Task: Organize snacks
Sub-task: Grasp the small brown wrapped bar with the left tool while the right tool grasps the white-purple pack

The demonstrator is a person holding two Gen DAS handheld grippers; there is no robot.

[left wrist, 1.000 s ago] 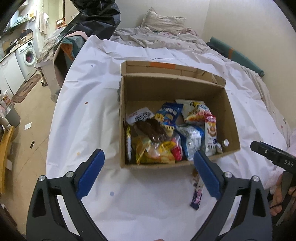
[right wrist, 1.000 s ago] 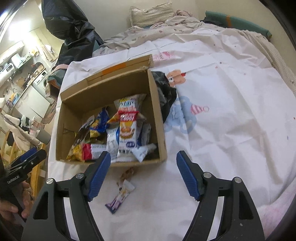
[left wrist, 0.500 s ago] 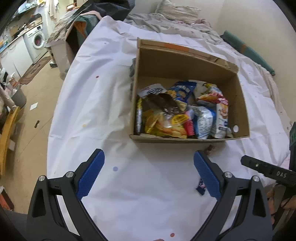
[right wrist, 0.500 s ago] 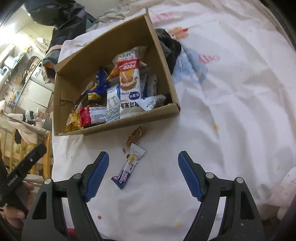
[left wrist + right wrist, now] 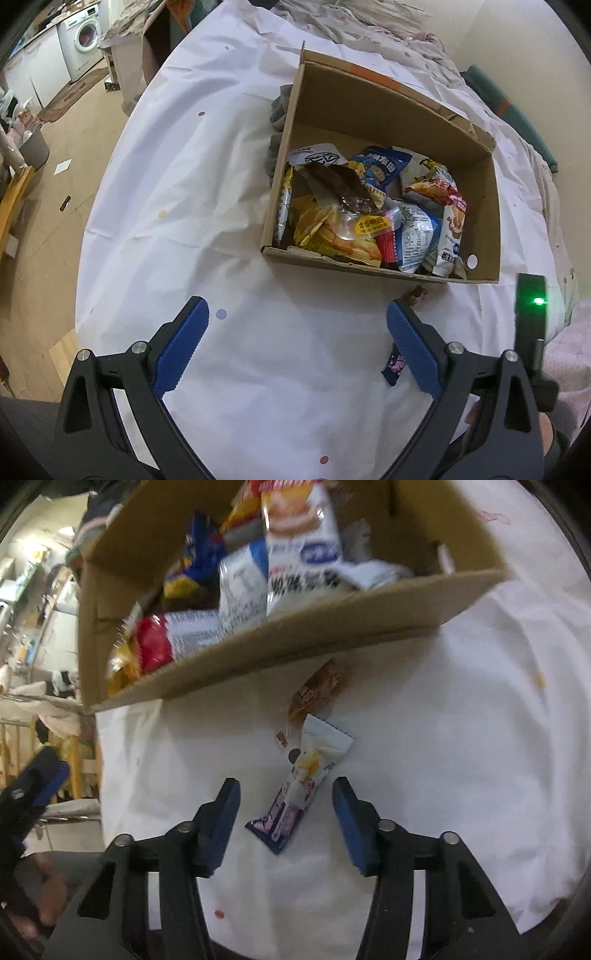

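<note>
A: Where are the snacks seen?

B: Most are heaped inside the cardboard box (image 5: 373, 110), which is set on the white sheet (image 5: 192, 192) of the bed. A yellow chip bag (image 5: 325, 230), a dark brown packet (image 5: 338, 186) and a blue packet (image 5: 380, 168) are seen among them. Two pieces are left outside: a white-and-blue snack bar (image 5: 301, 786) is laid on the sheet just near of the box's front wall, and a small brown wrapper (image 5: 319, 688) is found between the bar and that wall, touching the bar's far end.

A: How is the right hand-held gripper (image 5: 286, 821) held?

B: It is spread, lowered close over the sheet, with a blue pad on either side of the bar's near end; the bar is not touched by either pad. That view is blurred.

A: And the left hand-held gripper (image 5: 297, 343)?

B: It is spread wider and held over bare sheet, near and left of the box. Nothing is pinched. The bar's blue end (image 5: 393, 365) is partly hidden behind its right finger (image 5: 413, 354).

A: What else is noted?

B: A washing machine (image 5: 83, 42) is seen far left, beyond the bed.
</note>
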